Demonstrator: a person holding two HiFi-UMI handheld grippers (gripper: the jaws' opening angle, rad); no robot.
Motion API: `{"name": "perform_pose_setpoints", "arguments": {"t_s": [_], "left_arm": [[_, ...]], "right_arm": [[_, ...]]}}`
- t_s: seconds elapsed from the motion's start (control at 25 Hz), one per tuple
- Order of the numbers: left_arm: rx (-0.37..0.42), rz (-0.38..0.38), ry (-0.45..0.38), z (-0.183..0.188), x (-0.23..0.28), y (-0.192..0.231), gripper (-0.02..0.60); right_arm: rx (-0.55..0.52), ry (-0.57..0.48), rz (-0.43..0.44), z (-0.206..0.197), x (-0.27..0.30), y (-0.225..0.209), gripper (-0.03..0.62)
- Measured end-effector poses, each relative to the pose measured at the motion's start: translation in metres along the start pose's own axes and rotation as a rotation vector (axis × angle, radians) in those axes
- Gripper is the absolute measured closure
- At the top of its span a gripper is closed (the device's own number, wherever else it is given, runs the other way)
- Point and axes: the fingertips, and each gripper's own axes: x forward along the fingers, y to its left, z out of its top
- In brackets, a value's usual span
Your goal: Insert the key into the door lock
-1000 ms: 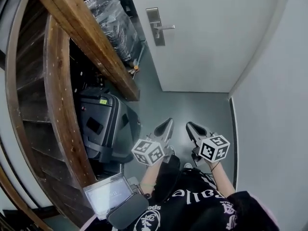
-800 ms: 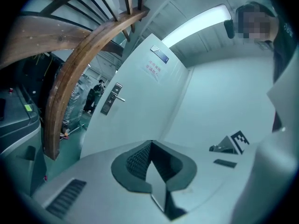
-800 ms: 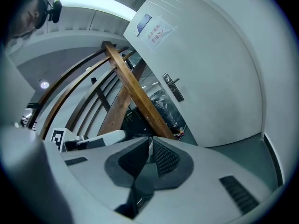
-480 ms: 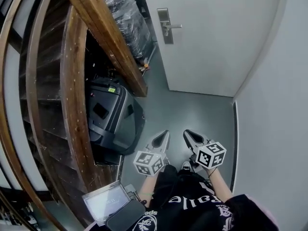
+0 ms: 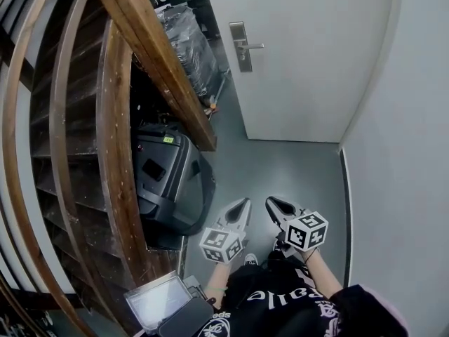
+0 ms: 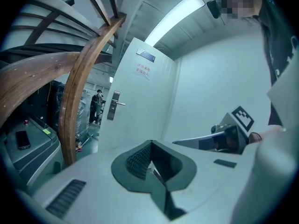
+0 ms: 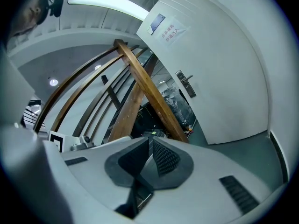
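- Left tool (image 5: 242, 206): held low over the grey floor (image 5: 280, 163), pointing towards the door (image 5: 316, 62). Its pads are pressed together. A thin pale sliver shows at the seam, but what it is cannot be told.
- Right tool (image 5: 273, 203): just beside the left one and likewise aimed at the door. The pads are closed against each other, with nothing seen between them.
- Key: cannot be made out in any view.
- Door lock (image 5: 240, 46): a metal plate with a lever handle (image 5: 254, 45), set on the left edge of the white door, which is closed. It is well apart from both tools, across the floor.
- Notice (image 6: 144, 70): a paper sheet stuck high on the door, with red print too small to read.
- Wooden staircase (image 5: 116, 118): curved rail and stringer filling the left side.
- Black case (image 5: 168, 181): stands under the stairs, near the left tool.
- Plastic-wrapped bundle (image 5: 184, 44): beyond the stairs, left of the door.
- Laptop (image 5: 156, 300): open, at the lower left, beside the person's knee.
- White wall (image 5: 400, 153): runs along the right side.
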Motion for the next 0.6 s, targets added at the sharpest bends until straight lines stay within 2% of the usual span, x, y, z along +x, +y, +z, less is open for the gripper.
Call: {"name": "perform_pose_setpoints", "arguments": {"t_s": [0.2, 0.44, 0.6], "left_arm": [[0.072, -0.055, 0.021, -0.008, -0.03, 0.003, 0.578], [0.174, -0.072, -0.002, -0.007, -0.057, 0.007, 0.578], [0.364, -0.049, 0.075, -0.023, -0.073, 0.018, 0.578]], "right_arm": [[0.027, -0.026, -0.03, -0.015, 0.001, 0.025, 0.557], [0.034, -0.045, -0.05, -0.028, 0.004, 0.048, 0.557], [0.037, -0.047, -0.051, -0.037, 0.007, 0.064, 0.557]]}}
